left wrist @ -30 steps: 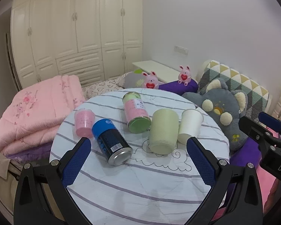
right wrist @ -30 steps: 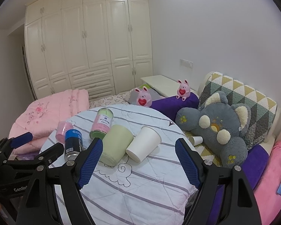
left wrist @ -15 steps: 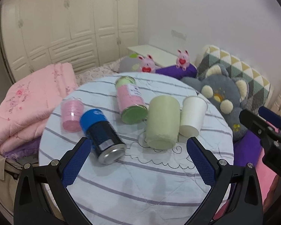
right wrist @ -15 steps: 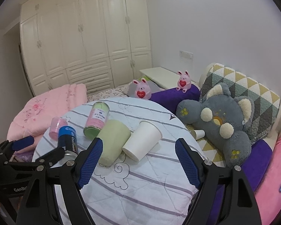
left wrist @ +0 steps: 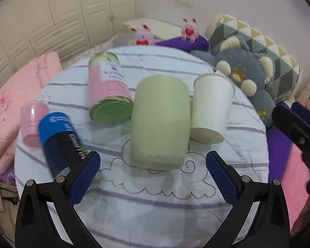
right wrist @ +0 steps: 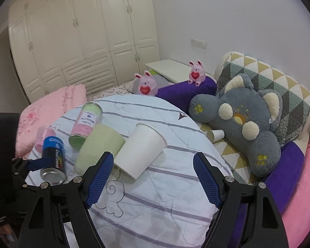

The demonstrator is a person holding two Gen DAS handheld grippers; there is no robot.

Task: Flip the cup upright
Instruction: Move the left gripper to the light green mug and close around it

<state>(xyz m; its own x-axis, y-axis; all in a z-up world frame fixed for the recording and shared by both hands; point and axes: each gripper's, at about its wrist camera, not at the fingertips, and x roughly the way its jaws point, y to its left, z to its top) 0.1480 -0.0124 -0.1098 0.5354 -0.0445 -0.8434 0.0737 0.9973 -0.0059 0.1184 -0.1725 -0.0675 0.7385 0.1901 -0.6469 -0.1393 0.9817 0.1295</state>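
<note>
A pale green cup [left wrist: 160, 122] lies on its side on the round striped table [left wrist: 155, 196], its base toward me. A white paper cup [left wrist: 211, 107] lies on its side just right of it, touching it. In the right wrist view the green cup [right wrist: 99, 146] and the white cup [right wrist: 141, 149] lie side by side. My left gripper [left wrist: 153, 177] is open and empty, just short of the green cup. My right gripper [right wrist: 153, 175] is open and empty, just short of the white cup.
A pink and green canister [left wrist: 108, 91], a blue and black can [left wrist: 62, 142] and a small pink cup [left wrist: 32, 123] lie left of the cups. A grey plush bear [right wrist: 248, 119], cushions and pink bedding [right wrist: 51, 107] surround the table. A small paper cup [right wrist: 216, 134] lies by the bear.
Both grippers have moved forward and down toward the table, so the cups look larger. The cups and cans have not moved. Both grippers stay open.
</note>
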